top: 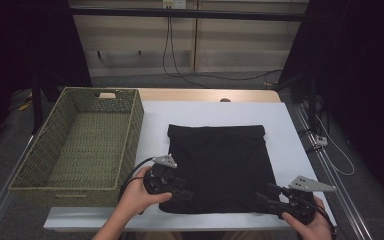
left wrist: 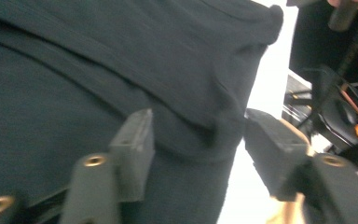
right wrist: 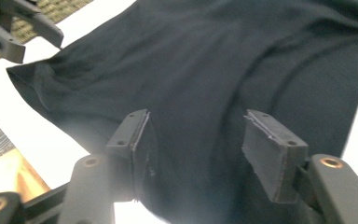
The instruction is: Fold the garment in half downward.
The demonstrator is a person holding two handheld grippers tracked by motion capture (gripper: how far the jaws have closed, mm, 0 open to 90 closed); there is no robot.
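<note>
Between both sets of spread jaws I see the folded black garment (top: 218, 167) lying flat, near edge released by left gripper (top: 184, 194) and right gripper (top: 264, 199); next I judge a fresh pinch for another fold.

A matt black knit cloth (top: 220, 165) lies softly creased on a smooth white tabletop (top: 215, 112), beside a rough woven olive-green basket (top: 135, 125); matt black plastic gripper jaws carry brass-coloured rivets.

A white-topped rectangular table (top: 290, 130) carries a folded black cloth garment (top: 220, 160) beside an olive-green woven rectangular basket (top: 130, 125) at its left.
</note>
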